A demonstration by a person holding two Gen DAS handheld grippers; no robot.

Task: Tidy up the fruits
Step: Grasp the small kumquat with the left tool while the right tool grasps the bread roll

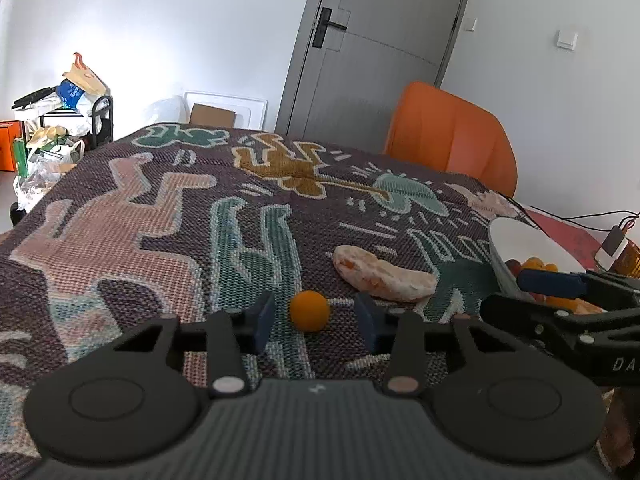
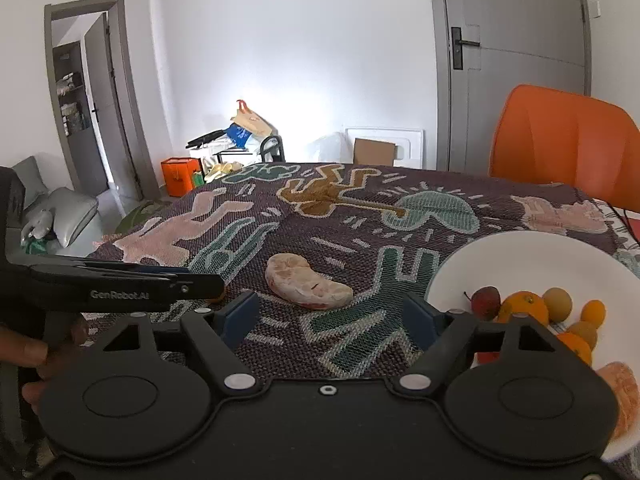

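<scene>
A small round orange fruit (image 1: pixel 309 311) lies on the patterned tablecloth (image 1: pixel 160 216), between the open fingers of my left gripper (image 1: pixel 316 320), not gripped. A peeled pomelo segment (image 1: pixel 382 274) lies just beyond it to the right; it also shows in the right wrist view (image 2: pixel 306 285). A white bowl (image 2: pixel 532 256) at the right holds several small fruits (image 2: pixel 524 308); it also shows in the left wrist view (image 1: pixel 524 240). My right gripper (image 2: pixel 334 320) is open and empty, near the pomelo segment and left of the bowl.
An orange chair (image 2: pixel 560 148) stands at the table's far right side. Cables and a small device (image 1: pixel 612 240) lie past the bowl. Bags and boxes (image 2: pixel 240 136) clutter the floor beyond the table's far edge. A grey door (image 1: pixel 360 48) is behind.
</scene>
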